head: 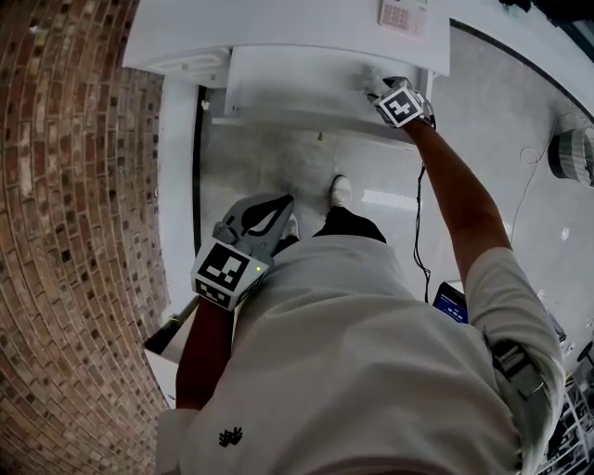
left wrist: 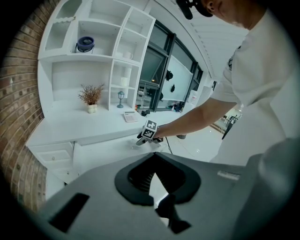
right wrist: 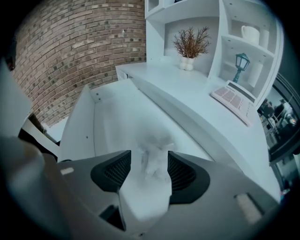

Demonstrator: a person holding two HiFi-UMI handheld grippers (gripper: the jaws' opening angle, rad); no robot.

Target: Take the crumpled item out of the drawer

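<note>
The white drawer (head: 278, 88) stands pulled out from under the desk top. In it lies a crumpled white paper item (right wrist: 152, 157), seen faintly in the head view (head: 368, 76) at the drawer's right end. My right gripper (right wrist: 149, 168) reaches into the drawer (right wrist: 108, 117), open, with the crumpled item between its jaws and gaps showing beside both pads. In the head view the right gripper (head: 379, 86) sits at the end of an outstretched arm. My left gripper (head: 286, 202) hangs low by the person's waist, shut with its tips (left wrist: 153, 154) together and nothing in them.
A calculator (right wrist: 232, 101) lies on the desk top (head: 278, 28). A potted dry plant (right wrist: 190, 44), a small lantern (right wrist: 241, 63) and a mug (right wrist: 251, 33) stand on the shelves behind. A brick wall (head: 65, 186) runs along the left. A cable (head: 419, 223) trails on the floor.
</note>
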